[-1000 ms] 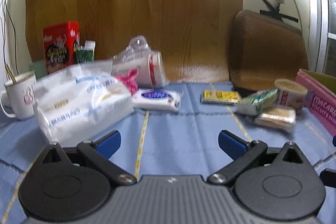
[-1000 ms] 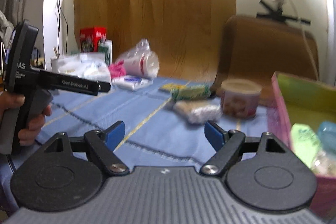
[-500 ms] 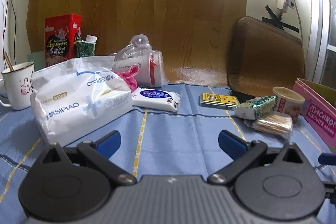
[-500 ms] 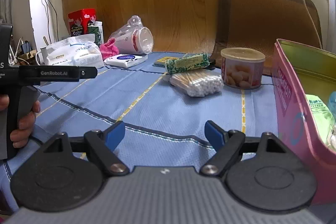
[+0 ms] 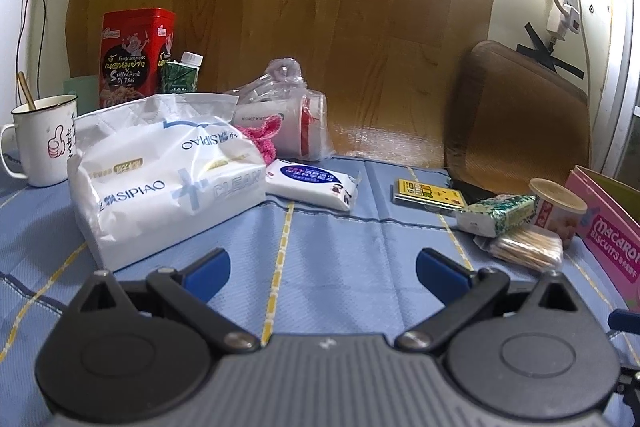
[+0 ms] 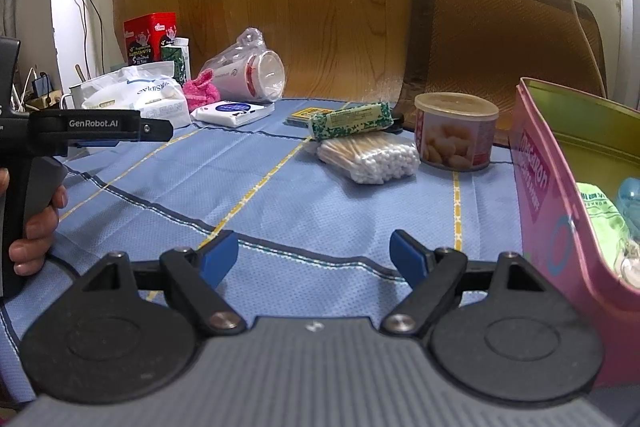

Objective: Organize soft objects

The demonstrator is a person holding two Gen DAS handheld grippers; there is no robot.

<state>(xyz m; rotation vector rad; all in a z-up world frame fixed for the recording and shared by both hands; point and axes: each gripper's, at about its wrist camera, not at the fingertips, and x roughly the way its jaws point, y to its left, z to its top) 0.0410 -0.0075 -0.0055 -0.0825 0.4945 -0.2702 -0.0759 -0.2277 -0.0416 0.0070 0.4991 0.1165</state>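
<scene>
Sitting at the desk's right edge, the pink Macaron biscuit tin (image 6: pixel 536 187) is holding a green packet (image 6: pixel 600 211), while both tongs (image 5: pixel 322 269) (image 6: pixel 314 259) are hovering spread and empty, views sharper than before.

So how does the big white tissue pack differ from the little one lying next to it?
The big tissue pack is bulky and puffy, its top torn open; the small tissue pack is flat and looks sealed. The big one carries pale blue lettering on white; the small one has a dark blue oval label. The big one stands taller, nearer the mug. Both are soft white plastic-wrapped packs on the blue cloth.
</scene>
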